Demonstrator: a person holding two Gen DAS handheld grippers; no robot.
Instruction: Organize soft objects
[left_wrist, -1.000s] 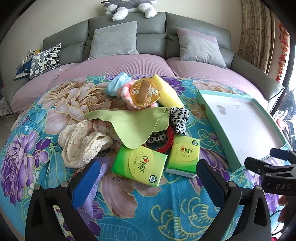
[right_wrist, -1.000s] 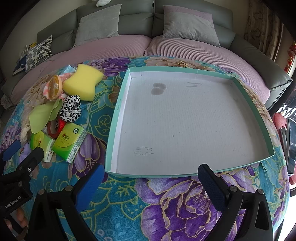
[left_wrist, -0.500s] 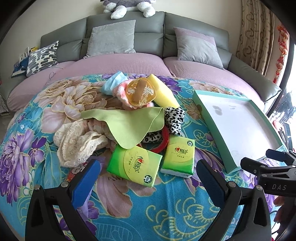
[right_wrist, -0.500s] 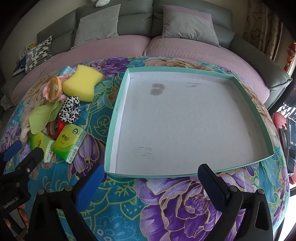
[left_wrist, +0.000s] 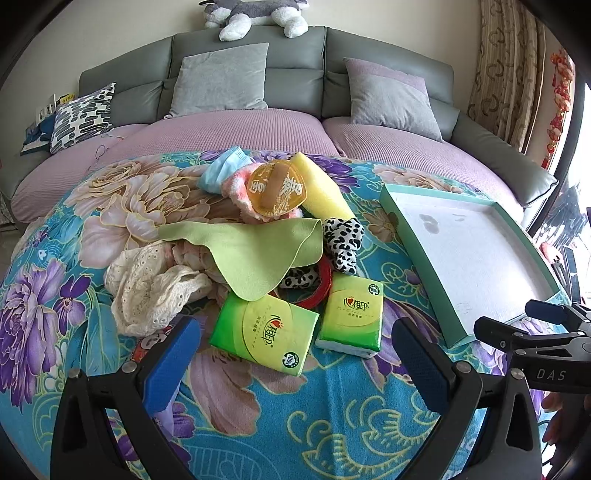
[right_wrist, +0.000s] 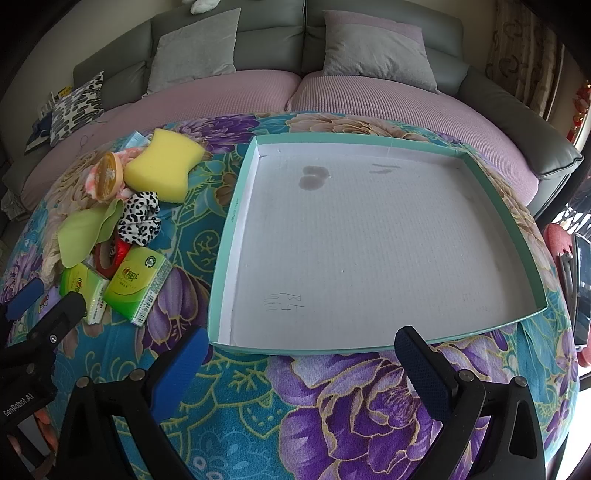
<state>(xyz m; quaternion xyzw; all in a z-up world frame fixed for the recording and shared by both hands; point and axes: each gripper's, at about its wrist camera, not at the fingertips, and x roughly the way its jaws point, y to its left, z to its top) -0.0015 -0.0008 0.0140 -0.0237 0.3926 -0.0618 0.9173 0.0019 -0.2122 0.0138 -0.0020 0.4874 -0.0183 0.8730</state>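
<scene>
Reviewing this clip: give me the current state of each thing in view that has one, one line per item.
Left tongs: open, holding nothing.
Right tongs: open, holding nothing.
Tray: nothing inside, stained floor.
Tissue packs: sealed, lying flat, side by side.
Green cloth: draped over the pile.
Yellow sponge: leaning on the pile.
Leopard scrunchie: bunched up.

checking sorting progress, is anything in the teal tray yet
No, the teal tray holds nothing but stains and pen marks on its white floor; the tissue packs sit outside it.

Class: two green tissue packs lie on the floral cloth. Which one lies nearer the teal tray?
The smaller green tissue pack, right of the larger green tissue pack, lies nearer the teal cardboard tray.
</scene>
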